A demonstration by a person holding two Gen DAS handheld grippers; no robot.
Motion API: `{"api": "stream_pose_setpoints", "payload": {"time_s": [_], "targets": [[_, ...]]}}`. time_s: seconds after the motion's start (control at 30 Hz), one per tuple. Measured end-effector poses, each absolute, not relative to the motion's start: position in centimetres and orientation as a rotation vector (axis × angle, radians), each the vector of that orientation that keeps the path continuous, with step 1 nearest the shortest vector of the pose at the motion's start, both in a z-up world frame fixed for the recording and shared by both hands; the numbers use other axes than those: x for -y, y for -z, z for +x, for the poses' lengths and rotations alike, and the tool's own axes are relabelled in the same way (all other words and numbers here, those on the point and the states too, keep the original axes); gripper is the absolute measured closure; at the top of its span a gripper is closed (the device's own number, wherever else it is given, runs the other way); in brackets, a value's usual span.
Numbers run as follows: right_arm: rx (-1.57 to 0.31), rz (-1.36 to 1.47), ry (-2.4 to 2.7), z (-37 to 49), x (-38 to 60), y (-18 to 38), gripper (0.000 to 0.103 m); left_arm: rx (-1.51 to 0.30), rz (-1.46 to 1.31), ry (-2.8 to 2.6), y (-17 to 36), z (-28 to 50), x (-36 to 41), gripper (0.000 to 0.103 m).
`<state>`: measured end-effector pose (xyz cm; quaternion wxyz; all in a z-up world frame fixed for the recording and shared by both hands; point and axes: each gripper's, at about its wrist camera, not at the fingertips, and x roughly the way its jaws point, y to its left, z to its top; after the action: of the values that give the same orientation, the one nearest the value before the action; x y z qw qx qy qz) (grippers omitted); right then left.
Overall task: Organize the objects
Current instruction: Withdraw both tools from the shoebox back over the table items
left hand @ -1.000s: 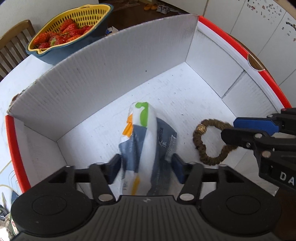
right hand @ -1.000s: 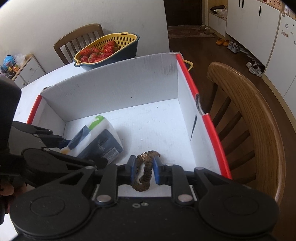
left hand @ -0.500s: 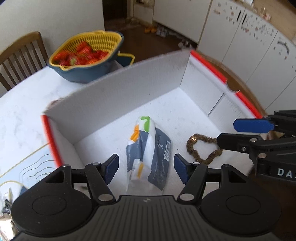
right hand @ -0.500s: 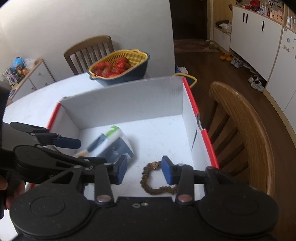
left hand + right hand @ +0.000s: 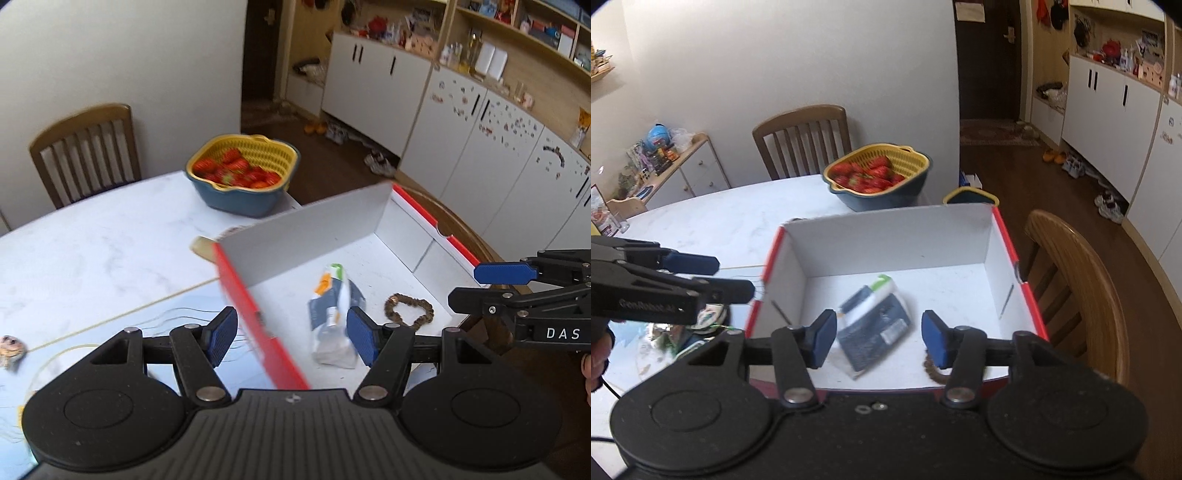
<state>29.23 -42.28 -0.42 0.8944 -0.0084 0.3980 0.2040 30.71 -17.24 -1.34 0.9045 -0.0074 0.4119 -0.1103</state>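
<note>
A red-edged white cardboard box (image 5: pixel 306 229) (image 5: pixel 886 232) stands on the table. On its floor lie a white and grey-blue packet (image 5: pixel 334 306) (image 5: pixel 873 319) and a brown beaded scrunchie (image 5: pixel 408 310) (image 5: pixel 932 371), the latter mostly hidden behind a finger in the right wrist view. My left gripper (image 5: pixel 291 338) (image 5: pixel 733 277) hangs open above the box's left wall, holding nothing. My right gripper (image 5: pixel 879 338) (image 5: pixel 478 282) is raised over the box's near edge, its jaws opening, with nothing pressed between them.
A blue and yellow strainer basket of strawberries (image 5: pixel 243 173) (image 5: pixel 879 177) sits behind the box. Wooden chairs (image 5: pixel 1082 288) (image 5: pixel 86 151) stand at the right and far side of the white table (image 5: pixel 92 236). Small items lie at the table's left (image 5: pixel 701 321).
Both grippers have risen and drawn back from the box. The left let go of the packet, the right let go of the scrunchie and widened; both things now lie on the box floor.
</note>
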Motion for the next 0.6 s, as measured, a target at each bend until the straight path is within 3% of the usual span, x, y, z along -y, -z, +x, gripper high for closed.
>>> {"api": "stream_pose_setpoints", "payload": {"time_s": [0.33, 0.43, 0.6], "targets": [[-0.777, -0.021, -0.442, 26.1, 38.1, -1.5, 0.044, -0.776, -0.023, 0.217, -0.8, 26.6, 12.5, 0.038], [-0.765, -0.017, -0.445, 25.2, 36.8, -1.8, 0.040, -0.758, -0.036, 0.204, -1.1, 25.3, 10.7, 0.030], [-0.748, -0.016, -0.438, 23.6, 34.3, -1.8, 0.033, -0.742, -0.050, 0.183, -1.1, 23.2, 7.3, 0.029]]}}
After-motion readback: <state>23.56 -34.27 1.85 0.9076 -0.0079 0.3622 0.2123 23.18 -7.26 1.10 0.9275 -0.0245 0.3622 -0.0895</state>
